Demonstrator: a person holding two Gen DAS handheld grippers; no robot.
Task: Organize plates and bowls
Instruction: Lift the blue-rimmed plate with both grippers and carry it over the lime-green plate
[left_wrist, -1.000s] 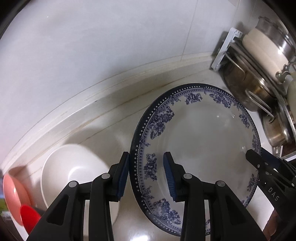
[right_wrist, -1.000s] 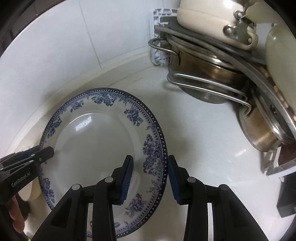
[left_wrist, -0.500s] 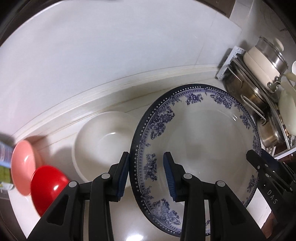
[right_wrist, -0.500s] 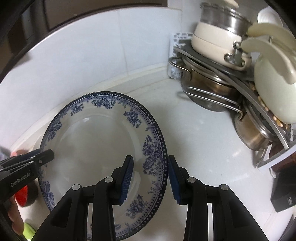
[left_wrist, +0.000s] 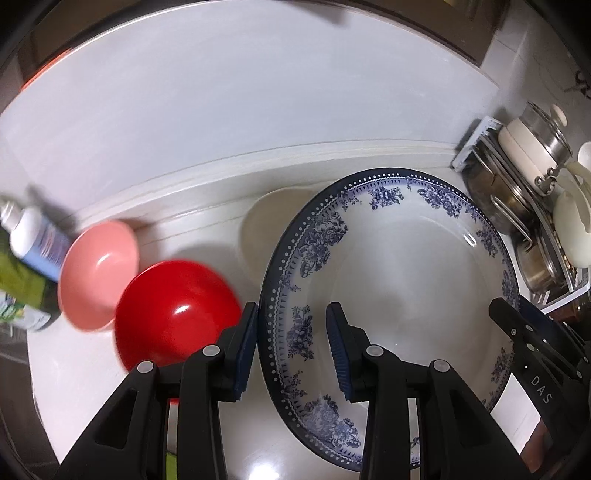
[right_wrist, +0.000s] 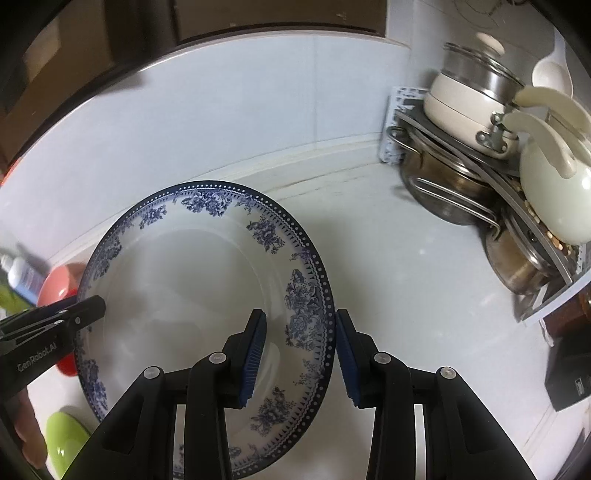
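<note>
A large white plate with a blue floral rim (left_wrist: 399, 280) is held in the air above the white counter. My left gripper (left_wrist: 291, 350) is shut on its left rim and my right gripper (right_wrist: 299, 354) is shut on its right rim (right_wrist: 310, 306). The right gripper's fingers (left_wrist: 524, 332) show at the plate's far edge in the left wrist view. A red bowl (left_wrist: 173, 310), a pink bowl (left_wrist: 99, 266) and a white bowl (left_wrist: 266, 221), partly hidden behind the plate, sit on the counter to the left.
A rack of steel pots and cream cookware (right_wrist: 498, 166) fills the right corner. Bottles (left_wrist: 33, 236) stand at far left. A green bowl (right_wrist: 66, 439) sits low left. A black box (right_wrist: 569, 373) is at right. The tiled wall (left_wrist: 258, 92) runs behind.
Both grippers have lifted the plate up and back from the counter. More of the counter shows: the red and pink bowls and the bottles came into view, and the white bowl slid behind the plate.
</note>
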